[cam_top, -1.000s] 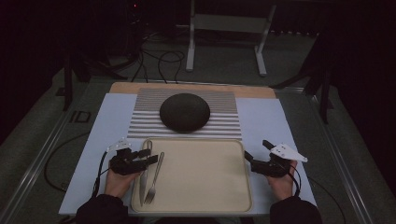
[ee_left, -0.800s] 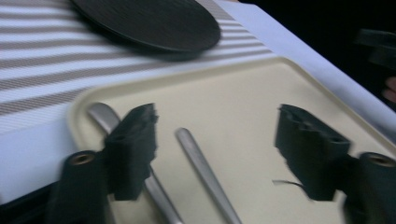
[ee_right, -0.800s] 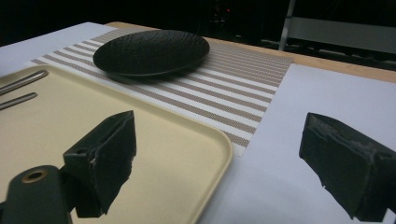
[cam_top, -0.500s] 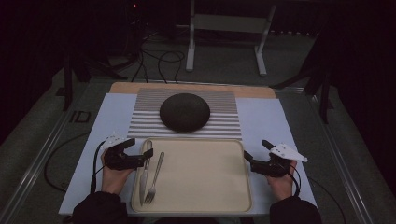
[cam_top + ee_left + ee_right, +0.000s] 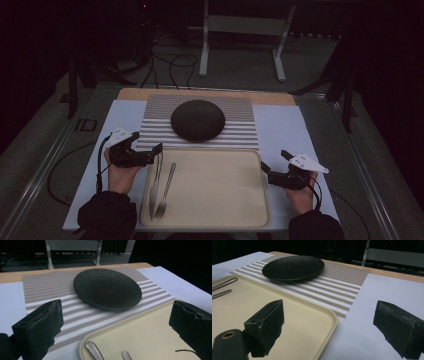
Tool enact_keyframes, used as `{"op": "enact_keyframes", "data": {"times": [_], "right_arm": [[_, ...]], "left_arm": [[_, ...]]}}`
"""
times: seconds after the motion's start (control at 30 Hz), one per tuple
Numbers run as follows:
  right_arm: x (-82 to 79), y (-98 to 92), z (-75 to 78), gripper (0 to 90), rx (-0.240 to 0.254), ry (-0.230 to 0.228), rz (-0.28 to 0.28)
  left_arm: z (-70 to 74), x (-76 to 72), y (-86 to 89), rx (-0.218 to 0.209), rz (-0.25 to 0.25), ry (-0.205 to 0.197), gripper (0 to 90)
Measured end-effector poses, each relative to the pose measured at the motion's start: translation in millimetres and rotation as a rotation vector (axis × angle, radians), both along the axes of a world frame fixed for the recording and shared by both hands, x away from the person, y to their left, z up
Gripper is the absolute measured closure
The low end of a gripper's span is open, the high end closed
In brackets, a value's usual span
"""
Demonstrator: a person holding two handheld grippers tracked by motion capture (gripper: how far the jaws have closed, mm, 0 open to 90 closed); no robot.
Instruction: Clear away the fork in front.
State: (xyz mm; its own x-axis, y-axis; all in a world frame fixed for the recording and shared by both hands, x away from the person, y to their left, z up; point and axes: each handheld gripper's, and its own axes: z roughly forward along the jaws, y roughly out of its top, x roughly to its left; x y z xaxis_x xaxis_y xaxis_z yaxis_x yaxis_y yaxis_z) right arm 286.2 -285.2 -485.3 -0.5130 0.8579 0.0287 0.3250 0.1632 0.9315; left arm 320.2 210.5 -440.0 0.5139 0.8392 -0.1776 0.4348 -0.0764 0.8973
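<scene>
Dark round plate [image 5: 197, 120] at middle of striped placemat [image 5: 240, 132], toward table's far edge. Pale blue sheet [image 5: 285, 127] under placemat, reaching left and right edges. Bare wooden strip [image 5: 200, 93] along far edge. Beyond table: metal stand [image 5: 242, 35], cables on floor [image 5: 167, 62].

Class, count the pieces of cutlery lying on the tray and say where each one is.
2. A knife lies along the left edge of the tray; a fork lies just right of it. No others visible.
</scene>
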Motion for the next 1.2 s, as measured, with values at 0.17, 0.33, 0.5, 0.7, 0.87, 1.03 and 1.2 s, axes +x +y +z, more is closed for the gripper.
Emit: {"op": "enact_keyframes", "data": {"times": [0.17, 0.33, 0.5, 0.7, 0.87, 1.03, 1.2], "right_arm": [[-0.2, 0.3, 0.2, 9.8, 0.0, -0.002, 0.004], [-0.1, 0.6, 0.4, 9.8, 0.002, -0.004, 0.005], [0.0, 0.9, 0.3, 9.7, 0.002, -0.003, 0.003], [0.0, 0.8, 0.3, 9.6, 0.003, -0.002, 0.0], [0.0, 0.2, 0.3, 9.6, 0.003, -0.004, -0.002], [0.1, 0.6, -0.5, 9.5, 0.004, -0.003, -0.003], [-0.2, 0.4, -0.1, 9.6, 0.005, -0.001, -0.007]], "left_arm": [[8.9, 5.9, -0.3, 0.013, 0.007, -0.02, 0.0], [14.8, 10.2, -1.7, 0.046, 0.007, -0.028, 0.0], [20.4, 16.1, -2.0, 0.054, 0.017, -0.037, 0.0], [24.8, 24.3, -5.6, 0.071, 0.018, -0.039, 0.0], [25.8, 31.1, -8.1, 0.083, 0.021, -0.035, 0.0], [25.4, 37.5, -9.7, 0.096, 0.025, -0.029, 0.0], [25.4, 41.9, -11.7, 0.103, 0.029, -0.026, 0.0]]}}
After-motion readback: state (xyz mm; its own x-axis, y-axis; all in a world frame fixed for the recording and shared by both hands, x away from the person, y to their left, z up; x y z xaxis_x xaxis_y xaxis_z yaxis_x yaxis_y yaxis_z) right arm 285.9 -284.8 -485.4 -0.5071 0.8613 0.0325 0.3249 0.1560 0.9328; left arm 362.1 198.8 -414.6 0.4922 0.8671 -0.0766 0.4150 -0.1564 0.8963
